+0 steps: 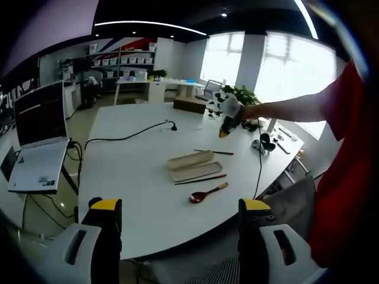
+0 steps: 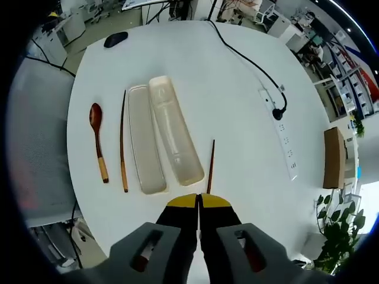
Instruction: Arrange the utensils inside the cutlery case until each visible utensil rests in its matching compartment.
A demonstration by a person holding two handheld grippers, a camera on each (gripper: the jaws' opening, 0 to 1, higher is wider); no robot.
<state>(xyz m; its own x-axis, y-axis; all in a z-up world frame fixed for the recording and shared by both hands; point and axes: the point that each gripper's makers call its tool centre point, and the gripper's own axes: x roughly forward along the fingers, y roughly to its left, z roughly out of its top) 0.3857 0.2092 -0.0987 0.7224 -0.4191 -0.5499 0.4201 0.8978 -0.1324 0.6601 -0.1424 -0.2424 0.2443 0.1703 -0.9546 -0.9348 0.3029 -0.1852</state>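
On the white round table (image 2: 237, 77) the cutlery case lies in two parts: a shallow tray (image 2: 145, 142) and a deeper lid (image 2: 173, 133) side by side. A wooden spoon (image 2: 98, 142) and one dark chopstick (image 2: 123, 142) lie left of the tray. A second chopstick (image 2: 211, 165) lies right of the lid. My right gripper (image 2: 198, 201) hovers above this chopstick's near end, jaws shut with nothing between them. In the left gripper view the case (image 1: 192, 164), spoon (image 1: 207, 193) and both chopsticks (image 1: 200, 179) lie ahead. My left gripper (image 1: 180, 207) is open and well back from them. The right gripper (image 1: 223, 134) hangs above the table's far side.
A power strip (image 2: 284, 142) with a black cable (image 2: 243, 56) lies on the table's right side, a black mouse (image 2: 115, 39) at the far edge. A grey chair (image 2: 35, 142) stands left. A laptop (image 1: 41, 160) sits beside the table. A person's arm (image 1: 290, 109) reaches in.
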